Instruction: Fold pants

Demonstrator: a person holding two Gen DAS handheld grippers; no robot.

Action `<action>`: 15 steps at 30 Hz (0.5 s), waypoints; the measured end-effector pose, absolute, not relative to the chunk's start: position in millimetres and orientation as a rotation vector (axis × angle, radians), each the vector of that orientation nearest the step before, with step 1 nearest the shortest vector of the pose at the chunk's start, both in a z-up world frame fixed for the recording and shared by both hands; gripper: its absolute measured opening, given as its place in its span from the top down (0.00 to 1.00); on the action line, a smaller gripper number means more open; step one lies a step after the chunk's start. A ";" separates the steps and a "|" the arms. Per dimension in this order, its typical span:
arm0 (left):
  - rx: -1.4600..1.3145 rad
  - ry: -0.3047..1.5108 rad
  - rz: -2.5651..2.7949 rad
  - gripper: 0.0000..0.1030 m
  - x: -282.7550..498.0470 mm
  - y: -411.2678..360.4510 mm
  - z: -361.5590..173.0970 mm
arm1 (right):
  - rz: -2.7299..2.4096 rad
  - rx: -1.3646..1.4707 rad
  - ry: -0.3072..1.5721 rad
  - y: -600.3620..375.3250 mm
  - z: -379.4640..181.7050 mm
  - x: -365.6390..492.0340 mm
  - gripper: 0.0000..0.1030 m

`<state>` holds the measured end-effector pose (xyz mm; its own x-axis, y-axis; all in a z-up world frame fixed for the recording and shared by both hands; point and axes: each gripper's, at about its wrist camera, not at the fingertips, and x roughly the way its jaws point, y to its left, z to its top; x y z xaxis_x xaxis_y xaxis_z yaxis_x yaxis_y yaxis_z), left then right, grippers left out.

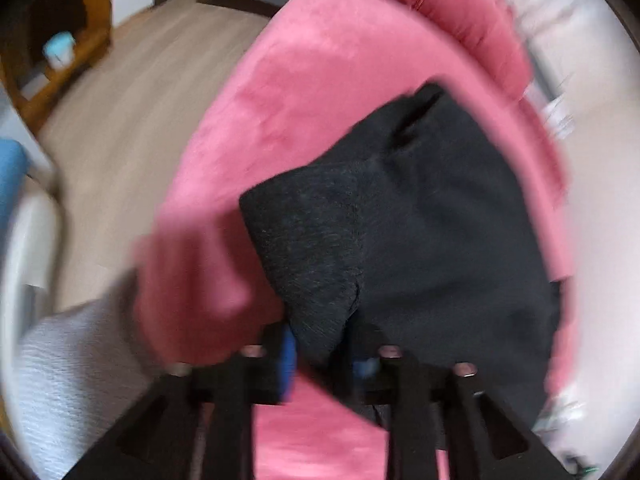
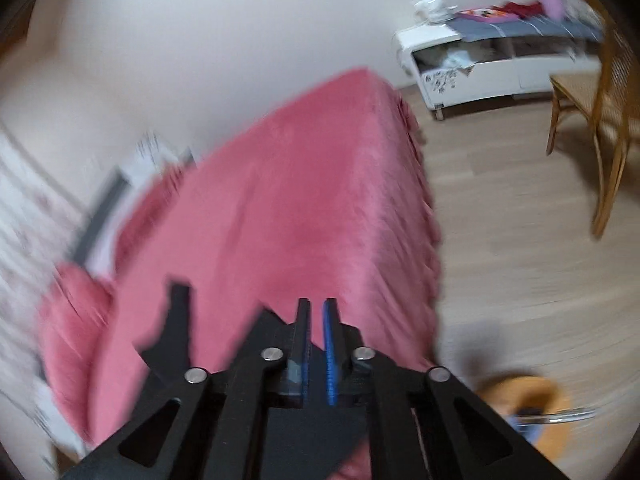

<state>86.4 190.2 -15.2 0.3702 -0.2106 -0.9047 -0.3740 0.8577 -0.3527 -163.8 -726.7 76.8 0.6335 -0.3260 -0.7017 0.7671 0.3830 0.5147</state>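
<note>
Dark grey pants lie bunched on a pink bed cover in the left wrist view. My left gripper is shut on a corner of the pants, which hangs folded between its blue-padded fingers. In the right wrist view my right gripper hangs above the pink bed cover. Its blue pads stand nearly together with a thin gap and nothing between them. The pants do not show in the right wrist view. Both views are blurred by motion.
Wooden floor lies left of the bed, with a wooden shelf beyond. In the right wrist view a white low cabinet stands against the wall, a wooden chair at right, an orange object on the floor.
</note>
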 end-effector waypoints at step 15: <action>-0.303 0.863 0.290 0.39 112.6 127.5 42.2 | -0.299 0.412 0.894 -537.1 25.6 82.5 0.53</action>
<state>112.6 127.5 42.2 0.6163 0.1267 -0.7772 -0.3689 0.9184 -0.1428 82.5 -537.1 25.6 0.5935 -0.0803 -0.8008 0.4174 0.8815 0.2209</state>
